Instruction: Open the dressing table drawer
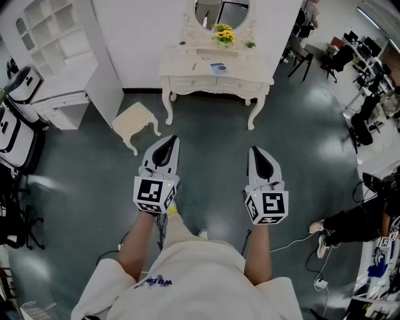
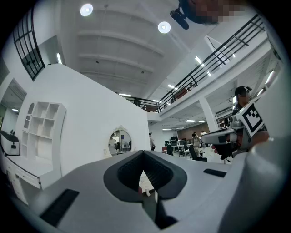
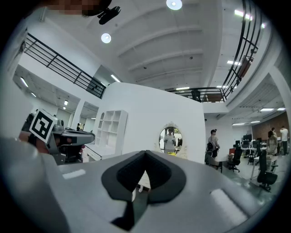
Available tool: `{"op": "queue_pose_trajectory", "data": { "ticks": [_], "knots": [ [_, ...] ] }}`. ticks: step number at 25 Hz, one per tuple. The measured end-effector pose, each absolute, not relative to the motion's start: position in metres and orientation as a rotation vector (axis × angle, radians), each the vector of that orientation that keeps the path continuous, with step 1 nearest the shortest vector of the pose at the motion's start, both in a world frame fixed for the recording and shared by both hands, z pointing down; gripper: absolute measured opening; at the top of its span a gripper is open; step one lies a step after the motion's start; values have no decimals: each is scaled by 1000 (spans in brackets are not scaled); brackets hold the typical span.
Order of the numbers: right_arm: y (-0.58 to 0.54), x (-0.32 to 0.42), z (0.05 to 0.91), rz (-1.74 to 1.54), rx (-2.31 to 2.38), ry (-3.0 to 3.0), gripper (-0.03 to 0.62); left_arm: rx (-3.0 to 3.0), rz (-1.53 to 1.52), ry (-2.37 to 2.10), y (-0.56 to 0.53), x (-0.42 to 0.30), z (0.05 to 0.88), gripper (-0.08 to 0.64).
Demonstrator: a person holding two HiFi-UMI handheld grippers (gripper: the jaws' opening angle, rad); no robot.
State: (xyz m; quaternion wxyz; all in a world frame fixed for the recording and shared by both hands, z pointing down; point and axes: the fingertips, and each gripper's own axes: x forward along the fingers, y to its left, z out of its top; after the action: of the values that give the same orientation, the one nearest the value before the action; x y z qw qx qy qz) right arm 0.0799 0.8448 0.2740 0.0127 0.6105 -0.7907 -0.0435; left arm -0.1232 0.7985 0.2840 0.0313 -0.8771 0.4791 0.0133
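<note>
A cream dressing table (image 1: 215, 78) with curved legs stands against the far wall, its drawer fronts (image 1: 239, 84) flush and shut. An oval mirror (image 1: 220, 12) rises above it, and yellow flowers (image 1: 224, 35) sit on its top. My left gripper (image 1: 167, 145) and right gripper (image 1: 257, 156) are held level side by side, well short of the table, both shut and empty. The left gripper view shows the mirror (image 2: 119, 141) far ahead past the closed jaws; the right gripper view shows the mirror (image 3: 169, 139) too.
A small cream stool (image 1: 135, 123) stands on the dark floor left of the table. A white shelf unit (image 1: 59, 53) fills the far left corner. Office chairs (image 1: 365, 115) and desks line the right side, and a seated person (image 1: 353, 225) with cables is at the right.
</note>
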Motion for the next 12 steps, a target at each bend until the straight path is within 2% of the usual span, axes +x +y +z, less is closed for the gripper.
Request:
{"op": "queue_pose_trajectory", "data": {
  "ticks": [12],
  "knots": [
    [821,63,292,-154,1862,-2462,11,-2716,31,1391,790,-98,297,8]
  ]
}}
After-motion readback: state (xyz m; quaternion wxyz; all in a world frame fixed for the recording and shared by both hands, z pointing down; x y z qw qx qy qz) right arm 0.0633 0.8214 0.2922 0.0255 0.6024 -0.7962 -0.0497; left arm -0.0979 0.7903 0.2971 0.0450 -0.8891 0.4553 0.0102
